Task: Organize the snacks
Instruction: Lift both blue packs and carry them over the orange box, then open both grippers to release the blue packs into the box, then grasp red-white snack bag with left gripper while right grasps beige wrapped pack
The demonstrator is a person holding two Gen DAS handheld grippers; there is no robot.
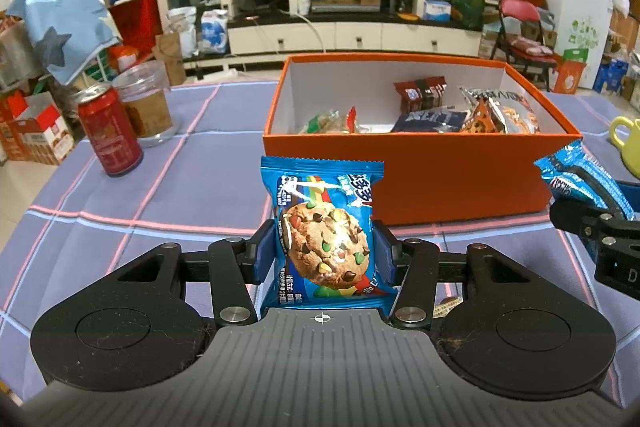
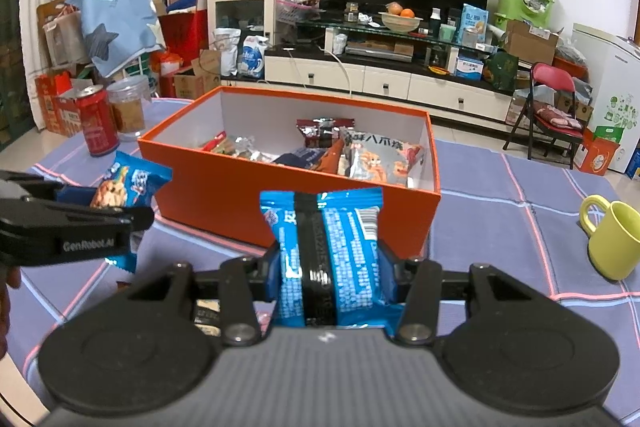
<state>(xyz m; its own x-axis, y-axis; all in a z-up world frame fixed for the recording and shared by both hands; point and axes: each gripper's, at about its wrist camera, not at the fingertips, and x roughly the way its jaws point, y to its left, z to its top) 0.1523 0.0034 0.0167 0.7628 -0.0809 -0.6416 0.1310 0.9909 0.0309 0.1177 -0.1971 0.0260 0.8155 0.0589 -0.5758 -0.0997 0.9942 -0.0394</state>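
A blue snack packet is clamped upright between the pads of the right gripper, its printed back and dark seam shown. Beyond it an open orange box — partly filled with wrapped snacks — is set on a purple checked tablecloth. The left gripper is seen at the left edge, a cookie packet held in it. A yellow-green mug is placed near the right edge — a red can toward the far left corner.

- Blue cookie packet, upright, front face showing, pinched at its sides.
- Second blue packet, upright, back seam showing.
- Open orange box behind, several snack packs inside.
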